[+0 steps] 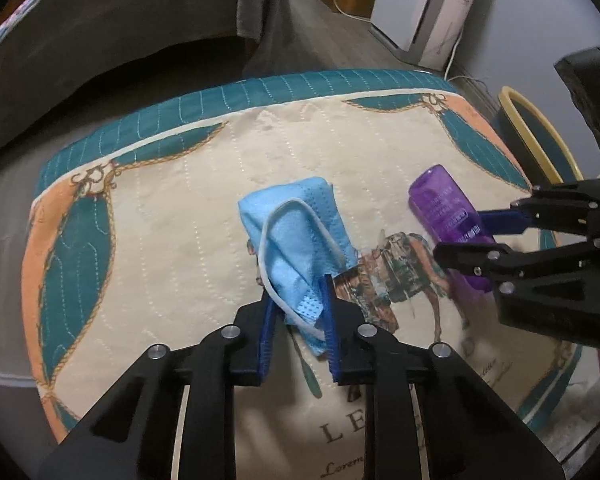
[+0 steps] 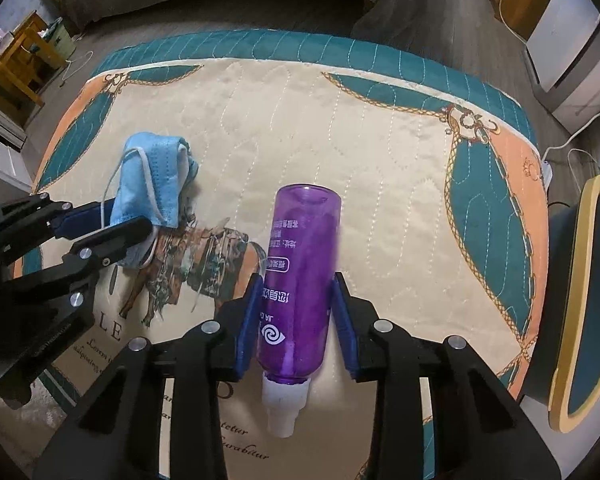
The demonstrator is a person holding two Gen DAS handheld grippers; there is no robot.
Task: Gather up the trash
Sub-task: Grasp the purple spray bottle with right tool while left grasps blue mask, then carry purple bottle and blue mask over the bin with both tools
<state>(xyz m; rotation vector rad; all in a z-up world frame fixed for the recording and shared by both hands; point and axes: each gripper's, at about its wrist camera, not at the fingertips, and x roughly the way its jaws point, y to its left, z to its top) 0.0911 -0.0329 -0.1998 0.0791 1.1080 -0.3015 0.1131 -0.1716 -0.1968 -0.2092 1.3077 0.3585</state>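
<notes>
A crumpled light-blue face mask [image 1: 300, 232] with white ear loops lies on the quilted cream and teal mat [image 1: 180, 208]. My left gripper [image 1: 298, 292] is shut on the mask's near corner, its blue pads pressing the fabric from both sides. A purple plastic bottle [image 2: 300, 264] with a white nozzle lies on the mat, nozzle toward me. My right gripper [image 2: 296, 280] is shut on its lower body, one pad on each side. The left wrist view shows the bottle [image 1: 440, 204] between the right gripper's [image 1: 460, 236] fingers. In the right wrist view, the mask [image 2: 156, 176] sits in the left gripper [image 2: 130, 216].
A dark bin with a yellow rim [image 2: 580, 280] stands off the mat's right edge, also seen as the bin [image 1: 540, 132] in the left wrist view. A grey sofa [image 1: 120, 20] lies beyond the mat. A white appliance [image 2: 572, 48] and cables sit at the far right.
</notes>
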